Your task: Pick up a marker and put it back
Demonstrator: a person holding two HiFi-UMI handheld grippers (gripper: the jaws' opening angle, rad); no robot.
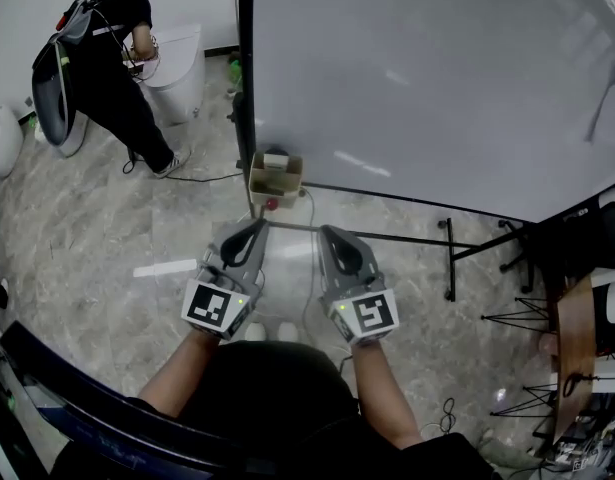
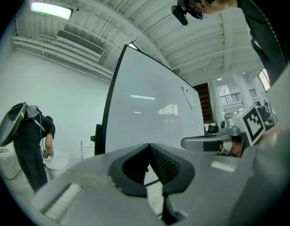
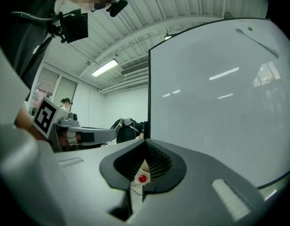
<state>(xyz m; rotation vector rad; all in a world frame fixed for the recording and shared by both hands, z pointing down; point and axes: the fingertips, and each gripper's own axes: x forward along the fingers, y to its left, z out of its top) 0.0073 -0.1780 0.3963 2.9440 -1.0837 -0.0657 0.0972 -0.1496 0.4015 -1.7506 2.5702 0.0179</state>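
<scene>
1. The person holds both tools level, side by side, in the lower middle of the head view. They point at the lower left corner of a large white whiteboard (image 1: pixel 417 78) in a black frame.
2. The left gripper (image 1: pixel 258 225) has its ribbed black jaws pressed together. Its own view (image 2: pixel 148 146) shows the tips meeting with only floor behind them.
3. The right gripper (image 1: pixel 327 231) is likewise pressed together on itself (image 3: pixel 145 142).
4. A small open brown cardboard box (image 1: pixel 275 176) sits at the board's lower left corner, straight ahead of both tools and well apart from them.
5. A small red round piece (image 1: pixel 272 204) shows at the box's lower front, and it also peeps through the notch under the right jaws (image 3: pixel 142 178). Whether it is a marker's end I cannot tell.
6. The board's black metal stand legs (image 1: pixel 449 258) run along the pale marble floor (image 1: pixel 87 238), right of the grippers.
7. In the upper left, another person in dark clothes (image 1: pixel 112 48) bends over a white rounded unit (image 1: pixel 177 73), well away.
8. A thin black cable (image 1: pixel 202 178) trails across the floor between that person and the box.
9. At the right edge stand black tripods (image 1: pixel 522 313) beside a brown wooden desk (image 1: pixel 575 338).
</scene>
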